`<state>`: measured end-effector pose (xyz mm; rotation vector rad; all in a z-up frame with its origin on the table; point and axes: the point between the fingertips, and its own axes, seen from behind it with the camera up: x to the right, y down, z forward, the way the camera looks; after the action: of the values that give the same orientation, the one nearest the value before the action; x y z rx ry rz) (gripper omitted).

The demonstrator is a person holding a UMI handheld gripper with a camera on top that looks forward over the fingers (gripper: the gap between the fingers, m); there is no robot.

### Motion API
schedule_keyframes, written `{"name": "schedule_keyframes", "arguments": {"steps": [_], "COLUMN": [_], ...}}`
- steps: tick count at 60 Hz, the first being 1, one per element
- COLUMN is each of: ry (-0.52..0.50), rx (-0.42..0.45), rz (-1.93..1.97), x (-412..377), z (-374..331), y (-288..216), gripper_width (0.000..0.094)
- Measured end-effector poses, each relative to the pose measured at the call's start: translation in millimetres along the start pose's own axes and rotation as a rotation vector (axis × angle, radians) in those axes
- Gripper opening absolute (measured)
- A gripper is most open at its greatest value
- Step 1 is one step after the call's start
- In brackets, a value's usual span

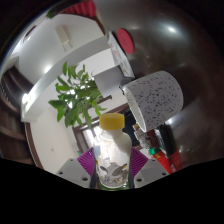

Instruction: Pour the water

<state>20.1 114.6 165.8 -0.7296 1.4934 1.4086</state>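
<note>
My gripper (112, 165) is shut on a clear water bottle (111, 152) with a yellow cap (112, 121) and a patterned label. The purple pads (86, 162) press on both sides of the bottle. The whole view is rolled, so the bottle is held tilted. A white speckled cup (156, 96) stands just beyond the bottle, up and to the right of its cap, with its opening turned toward the bottle. I see no water stream.
A green leafy plant (74, 98) stands beyond the bottle to the left. A red object (124, 41) lies further back. Small red and green items (156, 155) sit beside the right finger. Bright windows and a white table surface (45, 130) show behind.
</note>
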Motion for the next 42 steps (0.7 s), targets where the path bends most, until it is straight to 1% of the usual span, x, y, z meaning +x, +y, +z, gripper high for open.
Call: {"name": "schedule_keyframes", "arguments": {"steps": [5,11,17,21,23,27,31,32,33,34,38,39,40,42], "ry": [-0.021,0.022,0.037,0.049,0.054,0.113,0.166,0.149,0.178,0.189,0.251,0.240,0.266,0.279], "rx": [0.016,0.002,-0.024,-0.072,-0.103,-0.183,-0.247,-0.257,-0.267,-0.273,-0.251,-0.239,-0.230,-0.204], "rz": [0.069,0.057,0.013,-0.087,-0.185,-0.454,-0.775,-0.859,-0.934,-1.012,-1.318,-1.393,-1.451,-1.559], "x": [0,11,14,12,10,13,12,5,3,0,-17,-19,-26,-41], "z": [-4,1,2,1,-4,-1,2,-11,-1,1,8,3,6,11], "y": [-9,-6,4,20,30,52,61,55,59,58,37,25,26,16], "gripper_width": [0.0436,0.0440,0.0435,0.0436,0.0435,0.0435,0.0434,0.0434,0.0437,0.0452,0.0452,0.0452,0.0453,0.0456]}}
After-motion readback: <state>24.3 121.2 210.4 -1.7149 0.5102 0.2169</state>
